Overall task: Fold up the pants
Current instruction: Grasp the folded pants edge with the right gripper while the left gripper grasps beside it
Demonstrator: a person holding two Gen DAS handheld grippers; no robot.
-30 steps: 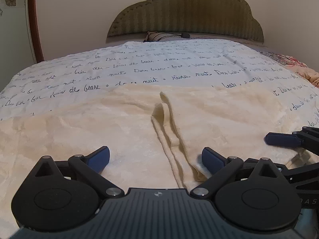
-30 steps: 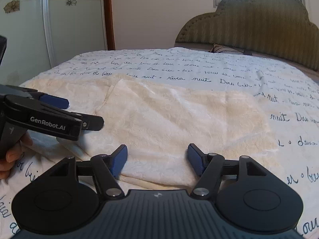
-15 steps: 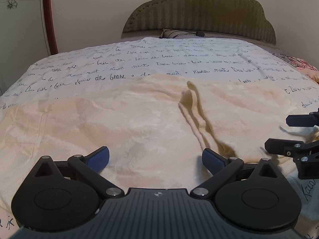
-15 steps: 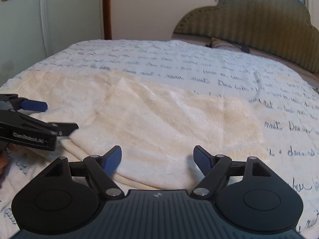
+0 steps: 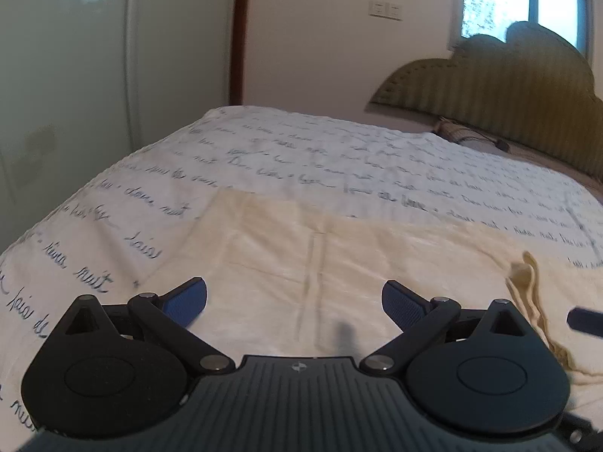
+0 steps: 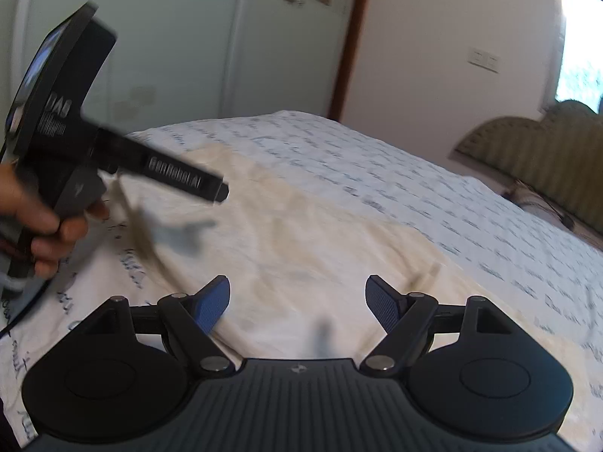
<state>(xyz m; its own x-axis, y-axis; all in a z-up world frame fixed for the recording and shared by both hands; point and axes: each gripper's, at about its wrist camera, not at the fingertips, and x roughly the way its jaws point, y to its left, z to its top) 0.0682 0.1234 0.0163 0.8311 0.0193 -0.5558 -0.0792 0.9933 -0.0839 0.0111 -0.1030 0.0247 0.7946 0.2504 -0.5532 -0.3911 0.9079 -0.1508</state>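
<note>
Cream pants (image 5: 339, 256) lie spread flat across the bed, with a raised fold ridge (image 5: 527, 278) at the right in the left wrist view. My left gripper (image 5: 294, 301) hovers above the cloth, open and with nothing between its blue pads. In the right wrist view the same pants (image 6: 320, 233) stretch away to the left. My right gripper (image 6: 297, 301) is open over them and holds nothing. The left gripper's black body (image 6: 75, 143), held by a hand (image 6: 37, 222), shows blurred at the left of the right wrist view. A dark fingertip (image 5: 584, 322) of the right gripper pokes in at the right edge.
The bedspread (image 5: 339, 158) is white with dark handwriting print. A padded olive headboard (image 5: 508, 86) and a pillow (image 5: 463, 132) stand at the far right. A pale wardrobe door (image 6: 188, 56) and a brown door frame (image 6: 350, 37) rise behind the bed's left side.
Both grippers have swung to the left along the pants, risen a little and rolled. The fold ridge has slid from the centre to the right. The right jaws have widened slightly.
</note>
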